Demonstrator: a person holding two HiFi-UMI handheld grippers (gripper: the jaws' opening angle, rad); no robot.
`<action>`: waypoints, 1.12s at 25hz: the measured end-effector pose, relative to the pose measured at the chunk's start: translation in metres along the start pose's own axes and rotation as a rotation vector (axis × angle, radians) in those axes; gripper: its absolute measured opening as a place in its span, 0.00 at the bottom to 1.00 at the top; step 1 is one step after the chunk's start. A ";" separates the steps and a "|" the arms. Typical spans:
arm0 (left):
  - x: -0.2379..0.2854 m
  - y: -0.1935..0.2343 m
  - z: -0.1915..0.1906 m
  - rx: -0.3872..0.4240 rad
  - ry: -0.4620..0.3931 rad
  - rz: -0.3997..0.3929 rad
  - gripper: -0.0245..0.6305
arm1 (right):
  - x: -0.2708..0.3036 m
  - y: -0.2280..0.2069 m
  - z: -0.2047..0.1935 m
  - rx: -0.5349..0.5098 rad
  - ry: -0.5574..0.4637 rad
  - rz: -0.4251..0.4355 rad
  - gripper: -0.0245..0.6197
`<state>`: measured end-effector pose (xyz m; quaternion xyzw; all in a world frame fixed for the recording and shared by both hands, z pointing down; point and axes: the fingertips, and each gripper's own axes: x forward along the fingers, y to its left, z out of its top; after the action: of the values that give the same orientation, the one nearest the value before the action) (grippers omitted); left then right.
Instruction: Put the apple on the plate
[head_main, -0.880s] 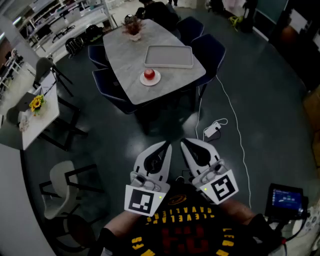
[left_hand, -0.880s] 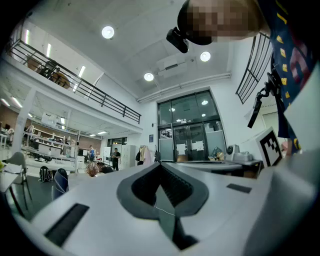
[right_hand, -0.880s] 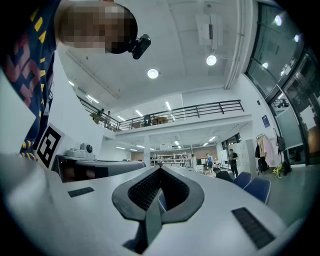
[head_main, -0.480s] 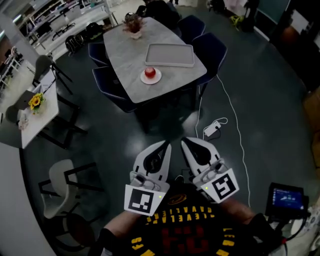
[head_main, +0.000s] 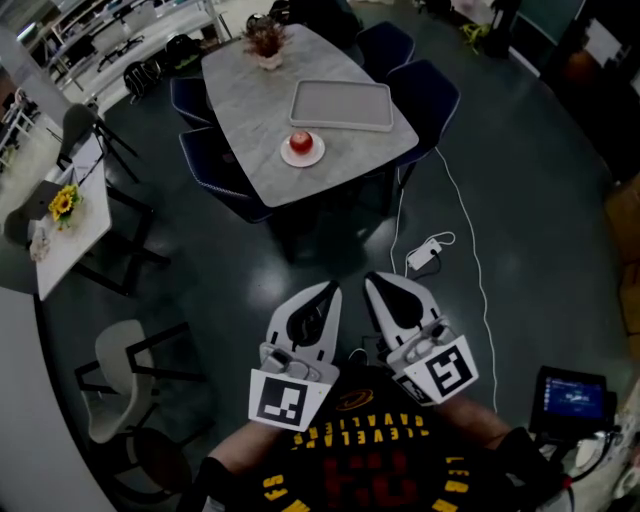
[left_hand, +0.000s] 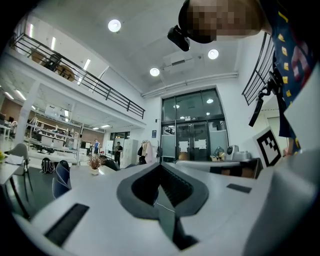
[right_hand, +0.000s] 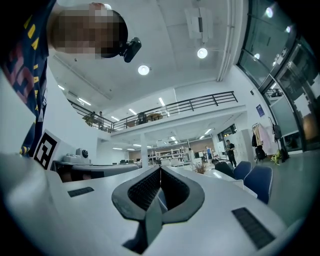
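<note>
A red apple (head_main: 301, 142) sits on a small white plate (head_main: 302, 155) near the front edge of a grey marble table (head_main: 250, 110), far ahead in the head view. My left gripper (head_main: 330, 289) and right gripper (head_main: 371, 280) are held side by side close to my chest, well short of the table, tips pointing forward. Both are shut, jaw tips meeting with nothing between them. The left gripper view shows only its shut jaws and a hall with glass doors; the right gripper view shows its shut jaws (right_hand: 160, 170) and part of the table with blue chairs (right_hand: 259, 182).
A grey tray (head_main: 340, 105) lies on the table behind the plate, a dried flower pot (head_main: 265, 42) at the far end. Dark blue chairs (head_main: 425, 100) ring the table. A white cable and power adapter (head_main: 424, 258) lie on the dark floor. A white chair (head_main: 115, 380) and a side table with sunflowers (head_main: 62, 205) stand left.
The table has shifted slightly up and left in the head view as my head moved. Both grippers stay shut in the same pose.
</note>
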<state>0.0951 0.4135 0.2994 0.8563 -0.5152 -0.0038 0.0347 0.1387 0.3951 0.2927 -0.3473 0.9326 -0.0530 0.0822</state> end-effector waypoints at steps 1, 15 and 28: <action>0.004 0.005 0.000 -0.004 0.004 0.000 0.04 | 0.006 -0.003 -0.002 0.001 0.008 -0.002 0.05; 0.072 0.097 0.006 0.000 0.015 -0.010 0.04 | 0.114 -0.047 -0.019 0.015 0.049 -0.012 0.05; 0.107 0.188 0.008 -0.076 -0.027 -0.040 0.04 | 0.205 -0.060 -0.034 -0.017 0.118 -0.043 0.05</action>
<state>-0.0208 0.2308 0.3060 0.8645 -0.4978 -0.0355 0.0602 0.0176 0.2170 0.3116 -0.3641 0.9286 -0.0674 0.0230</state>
